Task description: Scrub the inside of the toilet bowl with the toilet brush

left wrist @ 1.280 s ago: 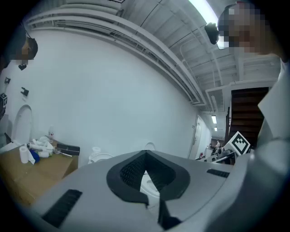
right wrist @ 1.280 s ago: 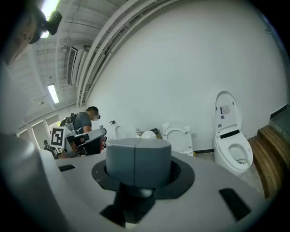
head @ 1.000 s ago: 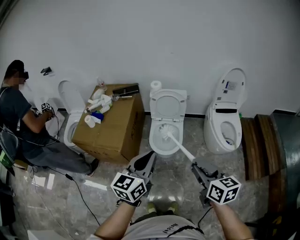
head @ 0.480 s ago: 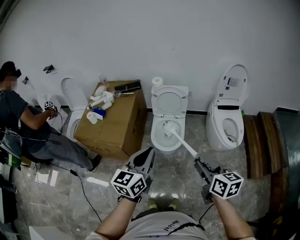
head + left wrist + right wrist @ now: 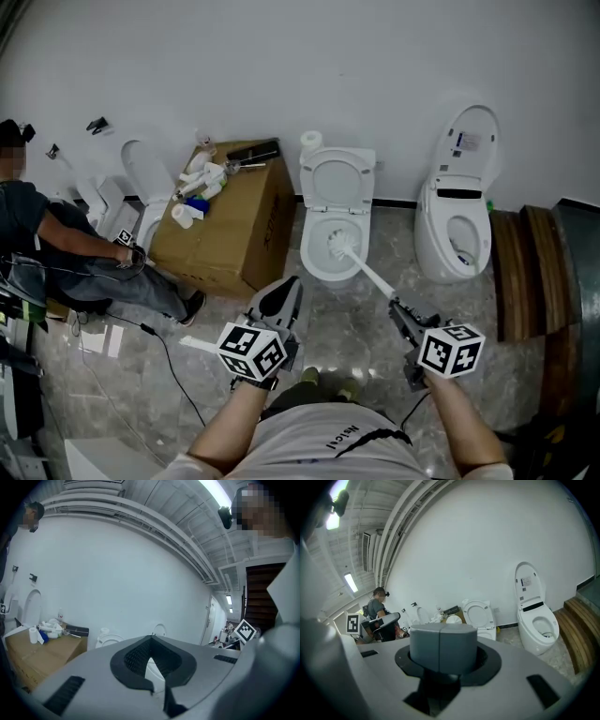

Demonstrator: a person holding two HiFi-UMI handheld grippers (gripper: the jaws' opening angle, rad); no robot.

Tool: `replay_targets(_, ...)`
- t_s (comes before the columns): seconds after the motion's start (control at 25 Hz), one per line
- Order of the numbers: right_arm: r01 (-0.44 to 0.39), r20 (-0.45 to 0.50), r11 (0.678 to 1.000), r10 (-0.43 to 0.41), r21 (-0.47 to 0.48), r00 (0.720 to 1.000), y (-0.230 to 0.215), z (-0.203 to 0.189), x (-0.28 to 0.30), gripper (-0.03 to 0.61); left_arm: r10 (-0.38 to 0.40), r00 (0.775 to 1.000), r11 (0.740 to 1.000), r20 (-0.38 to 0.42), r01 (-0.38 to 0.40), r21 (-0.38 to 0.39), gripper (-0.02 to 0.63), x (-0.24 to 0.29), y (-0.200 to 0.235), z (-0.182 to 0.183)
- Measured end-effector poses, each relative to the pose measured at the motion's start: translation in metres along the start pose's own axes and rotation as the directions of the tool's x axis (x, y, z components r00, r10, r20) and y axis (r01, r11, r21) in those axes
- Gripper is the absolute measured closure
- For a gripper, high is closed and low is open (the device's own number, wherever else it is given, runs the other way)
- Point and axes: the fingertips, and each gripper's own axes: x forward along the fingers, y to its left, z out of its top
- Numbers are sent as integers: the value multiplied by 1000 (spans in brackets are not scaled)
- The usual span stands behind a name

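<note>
From where I stand, the right gripper has its jaws closed round the grey butt end of the toilet brush, which fills the foreground. Beyond it, against the white wall, a toilet stands with its seat raised. A second toilet is further right beside wooden steps, and a person sits far left.

Little can be read. Small upside-down print on the near person's shirt may be a short word, but it is too blurred to spell. A label on the far right toilet's raised lid is illegible. Square black-and-white codes face the cube of the left tongs and the cube of the right tongs.
</note>
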Motion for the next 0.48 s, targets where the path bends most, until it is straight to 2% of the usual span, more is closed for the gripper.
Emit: replay_targets(0.48,18,-45,999,-17,32,999,-29,11,42,420,20,1000,1000,-12,-20,-4,606,43,35,-4)
